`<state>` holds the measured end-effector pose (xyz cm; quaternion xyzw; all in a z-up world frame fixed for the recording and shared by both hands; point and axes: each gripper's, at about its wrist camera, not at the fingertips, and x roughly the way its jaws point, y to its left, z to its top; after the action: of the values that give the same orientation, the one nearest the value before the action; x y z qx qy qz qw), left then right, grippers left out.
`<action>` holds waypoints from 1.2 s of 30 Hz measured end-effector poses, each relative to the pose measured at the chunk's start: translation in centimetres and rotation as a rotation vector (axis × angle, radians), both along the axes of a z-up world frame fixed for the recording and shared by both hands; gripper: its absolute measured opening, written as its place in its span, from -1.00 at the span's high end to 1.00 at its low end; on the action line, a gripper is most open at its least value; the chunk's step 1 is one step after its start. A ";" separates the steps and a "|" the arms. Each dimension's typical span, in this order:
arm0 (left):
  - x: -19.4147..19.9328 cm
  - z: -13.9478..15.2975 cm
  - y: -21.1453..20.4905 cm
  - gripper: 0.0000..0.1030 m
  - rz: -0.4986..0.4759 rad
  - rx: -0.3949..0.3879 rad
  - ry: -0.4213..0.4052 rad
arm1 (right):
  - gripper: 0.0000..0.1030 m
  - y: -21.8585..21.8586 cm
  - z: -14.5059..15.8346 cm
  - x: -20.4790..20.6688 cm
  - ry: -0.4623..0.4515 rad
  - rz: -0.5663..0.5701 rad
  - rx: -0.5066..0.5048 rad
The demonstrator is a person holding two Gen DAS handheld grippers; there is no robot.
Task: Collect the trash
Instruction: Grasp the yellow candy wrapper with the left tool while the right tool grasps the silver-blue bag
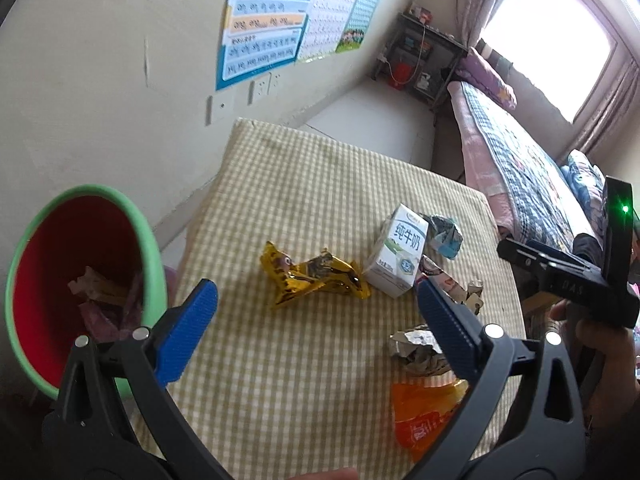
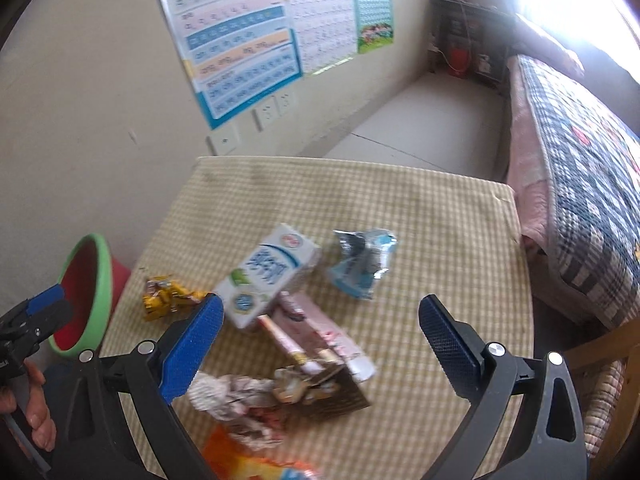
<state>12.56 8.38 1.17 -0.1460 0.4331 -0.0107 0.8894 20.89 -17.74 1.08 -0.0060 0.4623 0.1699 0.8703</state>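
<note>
- The left gripper (image 1: pixel 316 308) is held above the near left part of the worktop (image 1: pixel 320 184), its blue fingers (image 1: pixel 188 332) spread wide with nothing between them.
- The right gripper (image 2: pixel 320 320) is likewise held wide open and empty over the near middle of the worktop, above the scattered trash.
- A red bin with a green rim (image 1: pixel 24 248) is seen at the left edge of the worktop, beside the left gripper; crumpled paper and wrappers are seen inside it.
- A yellow snack wrapper (image 1: pixel 312 276) is seen lying crumpled near the middle of the worktop, between the bin and a milk carton (image 1: pixel 396 256).
- The milk carton is seen just right of the yellow wrapper; whether the two touch cannot be told.
- A crumpled blue-and-silver packet (image 2: pixel 360 264) is found just beyond the carton, to the far right of it.
- A pink flattened box (image 2: pixel 320 332) is laid just near of the carton, with a crumpled paper wad (image 2: pixel 236 400) at its near left.
- An orange wrapper (image 1: pixel 424 412) is seen at the near edge, beneath the left gripper's right finger.
- A bed with a checked quilt (image 2: pixel 580 184) is seen to the right of the worktop, and posters (image 2: pixel 240 40) are hung on the far wall.
</note>
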 end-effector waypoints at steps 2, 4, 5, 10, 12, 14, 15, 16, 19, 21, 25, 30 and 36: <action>0.5 -0.6 -0.2 -0.89 -0.007 -0.001 0.013 | -0.83 -0.7 -0.5 0.8 0.011 -0.015 0.001; 1.1 -1.5 -0.3 -0.89 -0.009 -0.012 0.035 | -0.79 -1.2 -1.3 1.6 0.029 -0.025 0.002; 1.3 -1.9 -0.3 -0.89 -0.010 -0.014 0.043 | -0.78 -1.4 -1.6 2.0 0.036 -0.027 0.002; 2.7 -3.6 -0.5 -0.89 -0.015 -0.004 0.080 | -0.68 -1.6 -3.6 4.0 0.083 -0.023 -0.004; 3.2 -4.3 -0.6 -0.87 -0.018 0.003 0.095 | -0.64 -1.5 -4.3 4.7 0.096 -0.020 -0.005; 3.9 -5.2 -0.7 -0.84 -0.028 0.004 0.115 | -0.64 -1.5 -4.9 5.5 0.110 -0.021 -0.007; 4.2 -5.6 -0.8 -0.81 -0.032 0.004 0.124 | -0.63 -1.4 -5.2 5.7 0.116 -0.023 -0.006; 4.4 -6.0 -0.8 -0.78 -0.036 0.004 0.132 | -0.63 -1.4 -5.6 6.1 0.125 -0.024 -0.006; 5.2 -7.4 -1.1 -0.68 -0.047 0.012 0.162 | -0.60 -1.2 -6.5 6.9 0.143 -0.023 -0.007; 5.6 -8.0 -1.1 -0.56 -0.045 0.019 0.175 | -0.54 -1.1 -7.0 7.3 0.154 -0.022 -0.008; 6.1 -8.8 -0.3 -0.41 -0.012 0.008 0.185 | -0.45 -0.8 -8.0 8.6 0.177 -0.022 -0.002; 5.8 -9.0 1.1 -0.17 0.029 -0.024 0.181 | -0.34 -0.5 -8.8 9.2 0.190 -0.018 0.004; 5.6 -10.0 1.3 0.24 0.014 -0.046 0.213 | 0.18 -0.3 -9.9 9.6 0.214 -0.013 0.000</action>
<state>18.20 9.67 -8.79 -0.1698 0.5239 0.0013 0.8347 30.49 -18.06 -8.83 0.0153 0.5526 0.1637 0.8171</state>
